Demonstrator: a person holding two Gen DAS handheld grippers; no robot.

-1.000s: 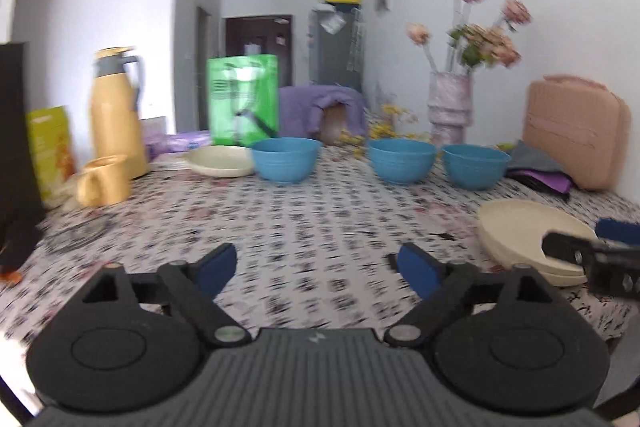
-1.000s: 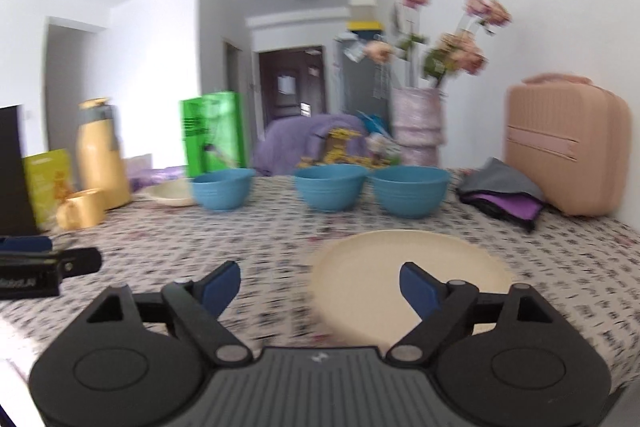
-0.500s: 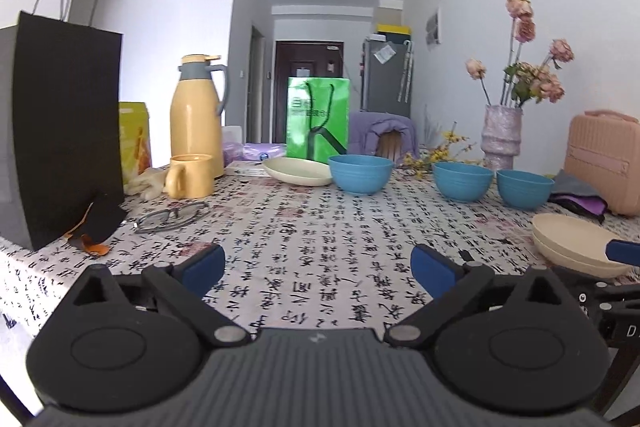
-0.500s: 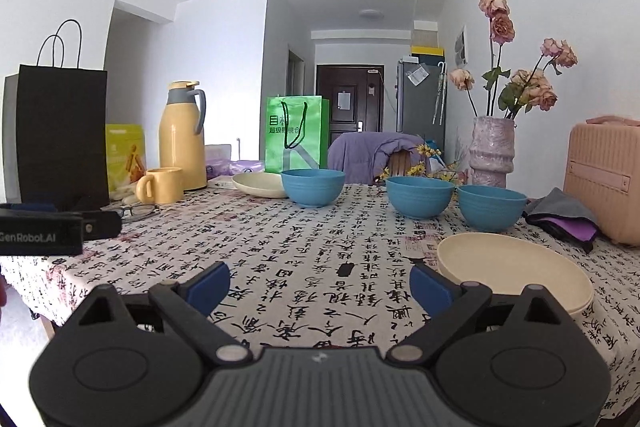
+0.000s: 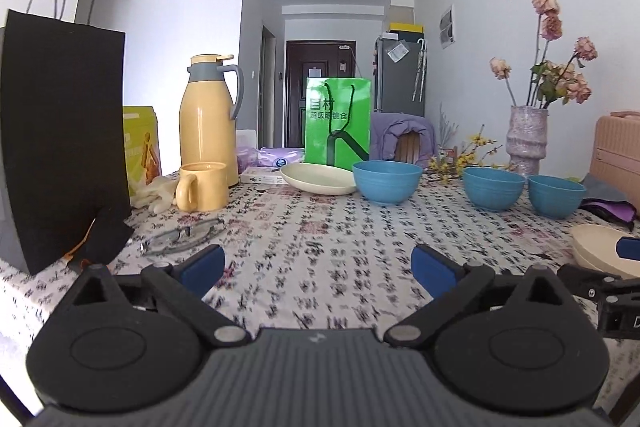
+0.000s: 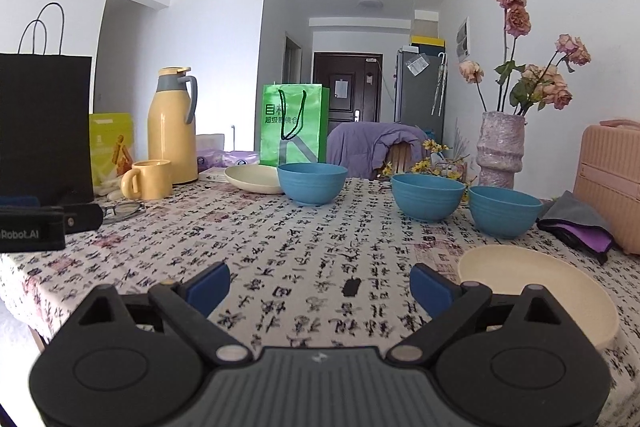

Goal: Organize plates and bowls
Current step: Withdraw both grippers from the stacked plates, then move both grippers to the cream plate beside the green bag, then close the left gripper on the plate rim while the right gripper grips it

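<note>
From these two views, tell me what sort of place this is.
Likely a home dining table: a patterned tablecloth holds blue bowls, a thermos and a flower vase, with a hallway door behind.

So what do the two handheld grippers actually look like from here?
Both look alike: the left gripper and right gripper each have a ribbed dark grey body, two round black discs, black linkage arms with silver pivot pins, and blue finger pads. White lettering marks the left gripper's side. No hands or sleeves show.
</note>
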